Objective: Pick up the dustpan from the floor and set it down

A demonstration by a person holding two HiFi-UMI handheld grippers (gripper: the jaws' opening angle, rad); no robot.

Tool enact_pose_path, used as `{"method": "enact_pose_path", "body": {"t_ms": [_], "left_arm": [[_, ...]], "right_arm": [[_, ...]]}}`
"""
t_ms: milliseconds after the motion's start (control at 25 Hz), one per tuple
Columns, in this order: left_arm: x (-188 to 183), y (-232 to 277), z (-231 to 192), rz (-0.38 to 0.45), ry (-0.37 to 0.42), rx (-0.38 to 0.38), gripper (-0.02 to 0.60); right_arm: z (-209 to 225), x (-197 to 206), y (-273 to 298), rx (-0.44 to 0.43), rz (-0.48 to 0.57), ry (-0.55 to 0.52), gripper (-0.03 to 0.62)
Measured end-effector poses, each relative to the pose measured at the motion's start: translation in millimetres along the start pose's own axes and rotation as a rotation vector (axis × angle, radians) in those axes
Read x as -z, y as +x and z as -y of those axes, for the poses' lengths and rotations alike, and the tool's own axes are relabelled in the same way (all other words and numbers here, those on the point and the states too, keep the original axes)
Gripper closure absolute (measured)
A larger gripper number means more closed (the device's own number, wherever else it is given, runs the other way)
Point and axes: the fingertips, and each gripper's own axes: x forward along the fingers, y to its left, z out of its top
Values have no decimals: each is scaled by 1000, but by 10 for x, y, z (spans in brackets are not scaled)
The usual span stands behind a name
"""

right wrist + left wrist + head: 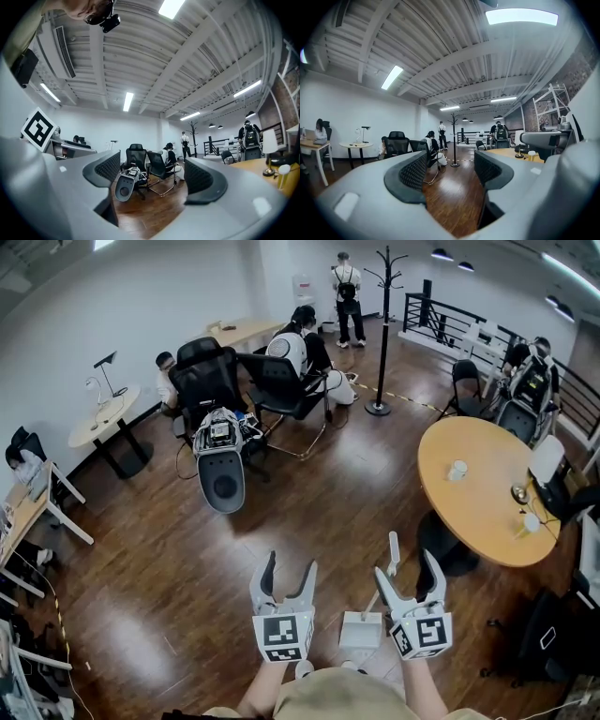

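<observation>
Head view: the left claw (291,566) and the right claw (406,568) are held side by side low in the picture. Each has its jaws spread and released, with nothing between them. The white dustpan (361,629) sits on the dark wooden floor (328,512) between the two claws and nearer the right one, touching neither. Its handle rises toward the right claw's inner jaw. A round wooden counter (478,512) stands to the right with a cup (457,470) on it. Further off are a grey machine (222,474), black office chairs (281,385) and a coat stand (382,334).

Left gripper view: the jaws stand apart with only bare floor between their pads. The claw points level across the room at the coat stand, the chairs and the edge of the round counter.

Right gripper view: the jaws are wide apart and empty. Between them, far off, are the grey machine and the office chairs.
</observation>
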Motion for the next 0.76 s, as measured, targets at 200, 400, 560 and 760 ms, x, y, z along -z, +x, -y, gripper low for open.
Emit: {"method": "enact_pose_path", "body": {"t_ms": [200,400,560,760], "left_arm": [[54,-3,-13,-10,-8,4,287],[81,-6,3,-12,-10,12,286],[96,-37,-9,-6,-11,19,287],[118,-103,-74,-9,-18,25,287]], "right_arm": [[24,11,-51,28,2,-5,196],[64,59,-115,50,-10,5,209],[7,101,-159,50,-18,10,218],[-135,135,-176,37,-29,5,223]]}}
